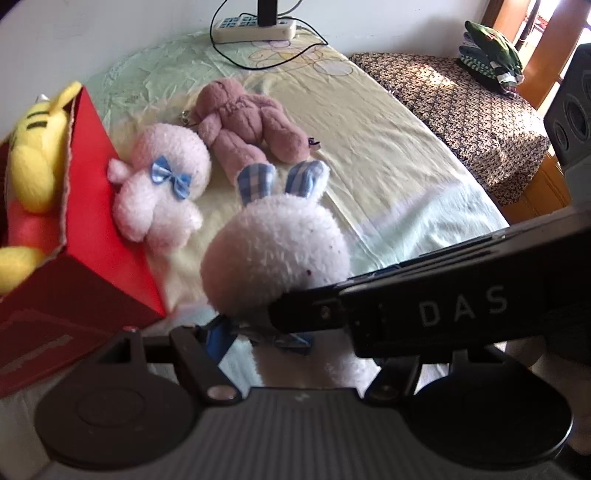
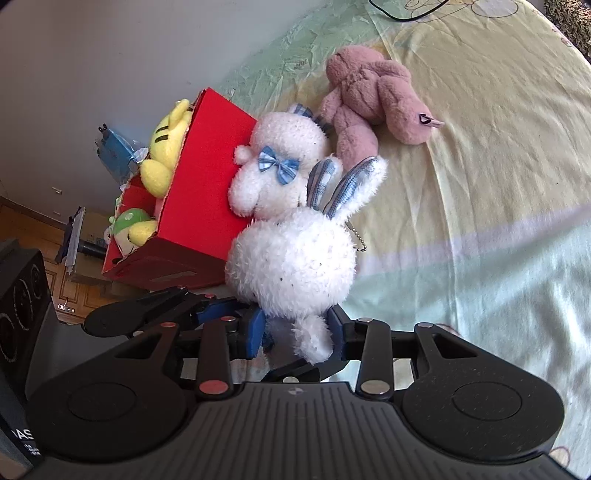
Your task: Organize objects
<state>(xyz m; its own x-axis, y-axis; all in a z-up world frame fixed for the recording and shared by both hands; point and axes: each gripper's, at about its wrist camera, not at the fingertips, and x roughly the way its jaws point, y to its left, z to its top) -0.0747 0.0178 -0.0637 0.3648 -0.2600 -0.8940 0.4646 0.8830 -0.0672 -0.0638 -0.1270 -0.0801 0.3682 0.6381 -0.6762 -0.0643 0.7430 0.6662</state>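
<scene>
A white plush rabbit with blue checked ears is held low over the bed; it also shows in the left wrist view. My right gripper is shut on the rabbit's lower body. My left gripper is close beneath it, its blue pads against the rabbit; its grip is unclear. A second white plush with a blue bow leans on the red box, also in the right wrist view. A pink plush bear lies behind.
The red box holds a yellow striped plush and a green-capped one. A power strip with a cable lies at the bed's far end. A patterned bench stands right of the bed. A black speaker stands on the floor.
</scene>
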